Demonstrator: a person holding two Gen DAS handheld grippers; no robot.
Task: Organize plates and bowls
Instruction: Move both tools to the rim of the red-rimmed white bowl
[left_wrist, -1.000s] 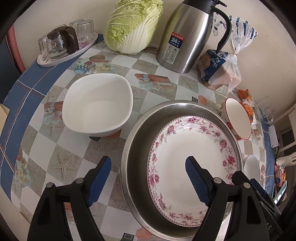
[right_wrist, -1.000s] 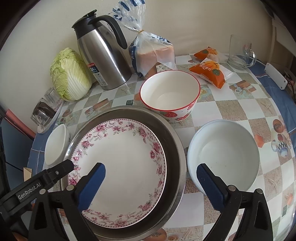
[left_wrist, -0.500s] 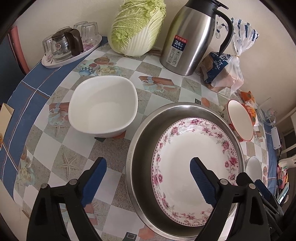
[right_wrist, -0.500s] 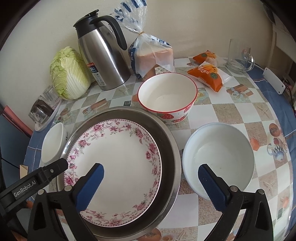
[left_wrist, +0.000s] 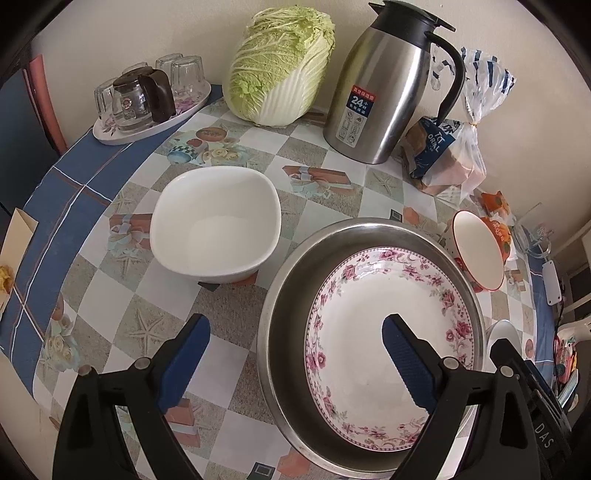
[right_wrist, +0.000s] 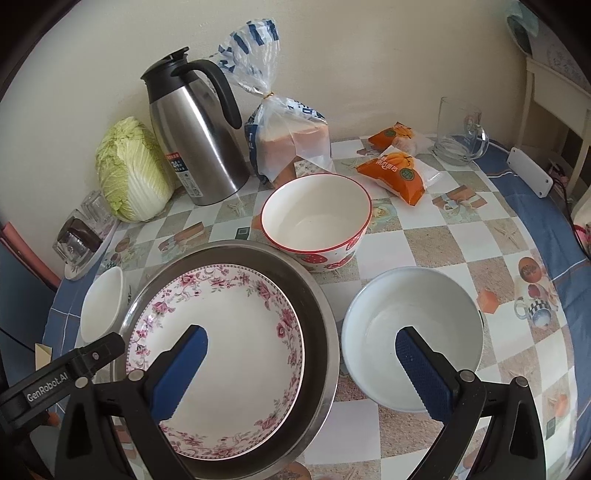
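My left claw (left_wrist: 295, 343) and right claw (right_wrist: 301, 350) are both spread wide, holding nothing. The plate (right_wrist: 218, 358) lies in the basin (right_wrist: 321, 314). Bowls sit beside it. A bad pinch could tip a bowl off the surface (right_wrist: 424, 240).

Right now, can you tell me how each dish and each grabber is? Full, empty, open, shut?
Left gripper: open, holding nothing.
Right gripper: open, holding nothing.
Flowered plate: empty, lying in the metal basin.
Square white bowl: upright, empty.
Red-rimmed bowl: upright, empty.
Round white bowl: upright, empty.
Thermos jug: upright, lid on.
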